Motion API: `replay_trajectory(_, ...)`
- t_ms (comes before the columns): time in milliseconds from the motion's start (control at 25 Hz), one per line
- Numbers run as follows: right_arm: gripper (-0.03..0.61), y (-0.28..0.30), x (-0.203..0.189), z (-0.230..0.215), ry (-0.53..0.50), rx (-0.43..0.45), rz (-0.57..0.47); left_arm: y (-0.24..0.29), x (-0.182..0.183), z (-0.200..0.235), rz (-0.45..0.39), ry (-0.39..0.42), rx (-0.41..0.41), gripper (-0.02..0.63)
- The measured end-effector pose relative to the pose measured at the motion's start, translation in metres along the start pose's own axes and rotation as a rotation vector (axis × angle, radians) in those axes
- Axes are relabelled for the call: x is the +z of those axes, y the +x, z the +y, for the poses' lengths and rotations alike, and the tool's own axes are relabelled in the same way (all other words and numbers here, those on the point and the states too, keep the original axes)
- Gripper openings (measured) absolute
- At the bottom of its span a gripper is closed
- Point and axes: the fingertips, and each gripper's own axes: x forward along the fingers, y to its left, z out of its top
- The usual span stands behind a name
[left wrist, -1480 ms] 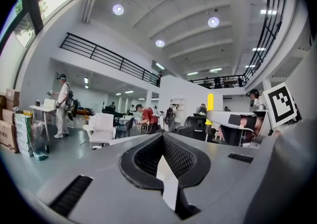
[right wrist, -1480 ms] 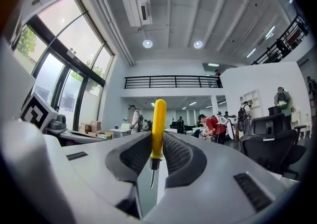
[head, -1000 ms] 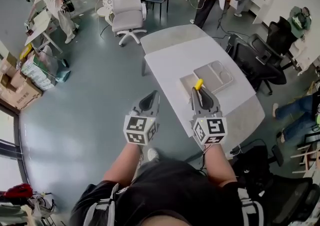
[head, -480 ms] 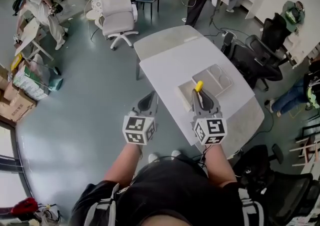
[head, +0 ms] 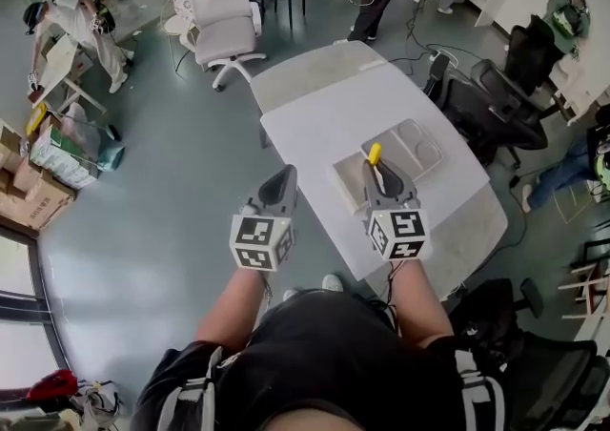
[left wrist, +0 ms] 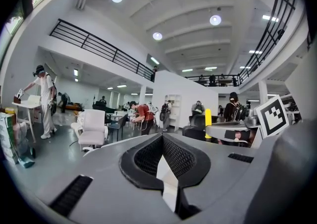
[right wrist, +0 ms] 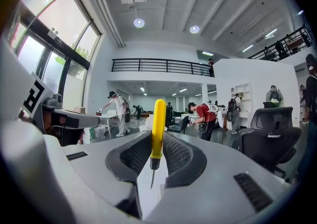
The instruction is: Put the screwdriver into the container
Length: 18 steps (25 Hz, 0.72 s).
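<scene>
Head view: a person holds two grippers out over a white tabletop [head: 319, 119] in a busy workshop hall. The right gripper [head: 378, 174] grips a yellow-handled screwdriver [head: 375, 153], handle pointing away from the person, above the near left end of a grey container [head: 419, 146]. The container lies on the nearer half of the tabletop, toward its right edge. The left gripper [head: 283, 183] hangs off the tabletop's left edge, over the grey floor, well apart from the container. A white office chair [head: 227, 27] stands beyond the far end of the tabletop, and black chairs [head: 488, 103] crowd its right side.

Left gripper view: the left gripper [left wrist: 164, 161] has its dark ribbed pads [left wrist: 182, 157] drawn in to a narrow slit, with nothing between them. The screwdriver's yellow handle [left wrist: 208, 117] shows at the right, beside the other gripper's marker cube [left wrist: 274, 114].

Right gripper view: the right gripper [right wrist: 154, 161] is clamped on the lower end of the screwdriver [right wrist: 158, 129]. Its handle stands upright between the pads [right wrist: 176, 156], and its metal tip [right wrist: 151, 177] points down toward the camera. People work at benches in the background.
</scene>
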Motion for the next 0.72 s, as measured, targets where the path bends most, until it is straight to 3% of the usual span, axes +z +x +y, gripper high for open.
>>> replay_trajectory(440,0.066,0.037,-0.054,-0.013,0.015,0.060,0.125,-0.008,-0.013,0.014,0.041,-0.006,0.079,0.012)
replay_trajectory(720,0.066,0.063,-0.114,-0.022,0.039,0.102,0.269,-0.017,-0.015,0.023,0.050,-0.008,0.138,0.012)
